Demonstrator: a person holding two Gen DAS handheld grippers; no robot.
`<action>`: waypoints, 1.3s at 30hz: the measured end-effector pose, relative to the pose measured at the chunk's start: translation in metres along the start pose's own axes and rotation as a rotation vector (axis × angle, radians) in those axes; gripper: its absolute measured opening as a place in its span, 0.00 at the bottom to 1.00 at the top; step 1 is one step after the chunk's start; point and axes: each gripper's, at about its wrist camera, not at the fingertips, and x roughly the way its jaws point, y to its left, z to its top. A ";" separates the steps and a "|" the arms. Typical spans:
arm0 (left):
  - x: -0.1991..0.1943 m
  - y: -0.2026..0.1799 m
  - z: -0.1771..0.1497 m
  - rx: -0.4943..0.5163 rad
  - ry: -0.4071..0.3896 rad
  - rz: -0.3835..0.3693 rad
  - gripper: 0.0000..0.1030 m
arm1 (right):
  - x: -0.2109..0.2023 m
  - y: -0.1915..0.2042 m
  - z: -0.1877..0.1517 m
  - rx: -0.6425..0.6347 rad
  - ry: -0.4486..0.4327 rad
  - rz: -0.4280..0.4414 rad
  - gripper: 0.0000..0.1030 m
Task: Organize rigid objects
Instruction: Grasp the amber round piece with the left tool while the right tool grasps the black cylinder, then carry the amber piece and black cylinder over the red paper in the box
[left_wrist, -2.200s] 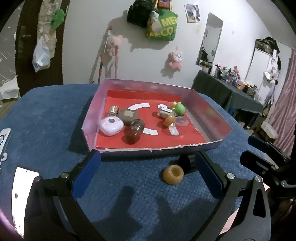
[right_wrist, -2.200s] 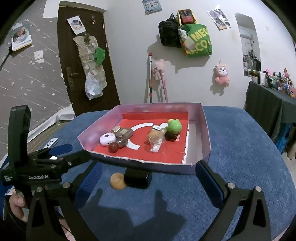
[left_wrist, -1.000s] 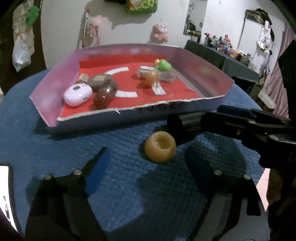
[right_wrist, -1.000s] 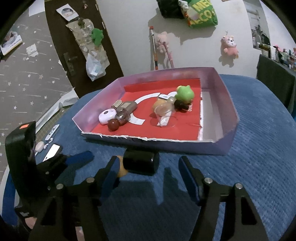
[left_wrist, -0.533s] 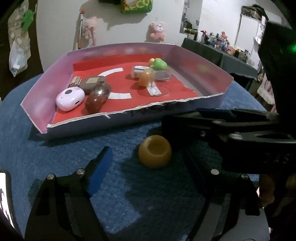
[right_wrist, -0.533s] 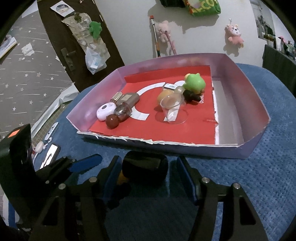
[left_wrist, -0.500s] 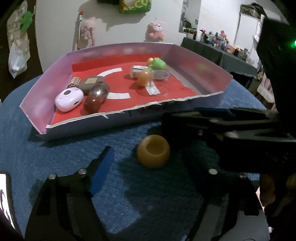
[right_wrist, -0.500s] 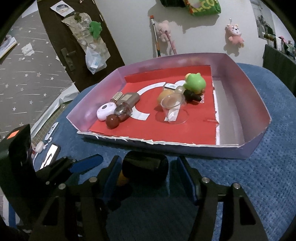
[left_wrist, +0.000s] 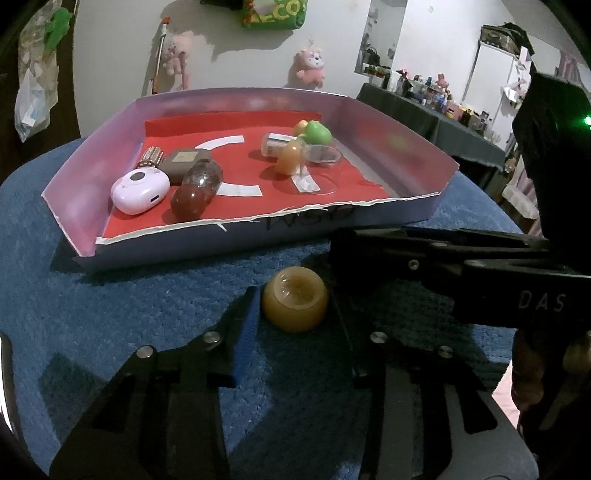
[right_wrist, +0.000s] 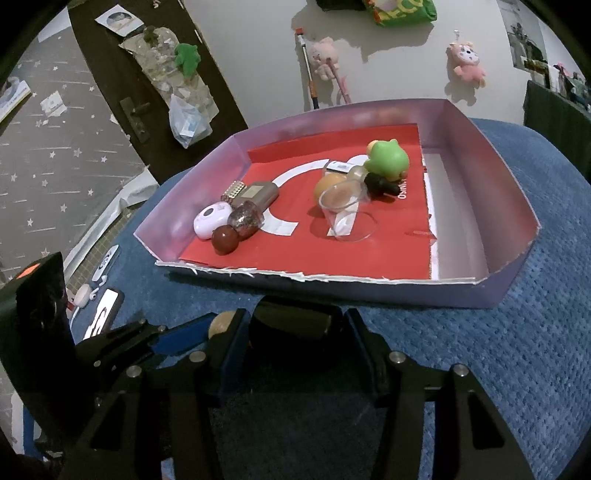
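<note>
An amber capsule half (left_wrist: 295, 304) lies open side up on the blue cloth, in front of the pink tray (left_wrist: 258, 225). My left gripper (left_wrist: 293, 314) straddles it, jaws closing, and both pads touch its sides. Right beside it a black cylinder (right_wrist: 291, 319) lies on its side. My right gripper (right_wrist: 295, 328) is closing on the cylinder, with a pad against each end. In the left wrist view the right gripper's fingers (left_wrist: 424, 251) reach in from the right and hide the cylinder. The left gripper's blue pad (right_wrist: 177, 338) and the amber capsule half (right_wrist: 221, 321) show at the left of the right wrist view.
The pink tray (right_wrist: 369, 291) has a red floor and holds a white earbud case (left_wrist: 140, 188), a dark red capsule (left_wrist: 192, 199), a green frog toy (right_wrist: 388, 158), a clear cup (right_wrist: 343, 206) and several other small things. A phone (right_wrist: 105, 314) lies on the cloth at the left.
Both grippers have narrowed from wide open. The left jaws came in onto the amber capsule half and the right jaws onto the black cylinder. Neither object has moved.
</note>
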 end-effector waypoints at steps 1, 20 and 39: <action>-0.001 0.000 -0.001 -0.001 0.000 0.000 0.35 | -0.001 0.000 -0.001 0.001 -0.001 0.000 0.53; -0.021 0.006 -0.009 -0.030 -0.011 0.017 0.35 | -0.024 0.013 -0.017 -0.018 -0.026 0.003 0.52; -0.034 0.005 -0.005 -0.051 -0.010 -0.044 0.30 | -0.040 0.027 -0.020 -0.045 -0.045 0.012 0.51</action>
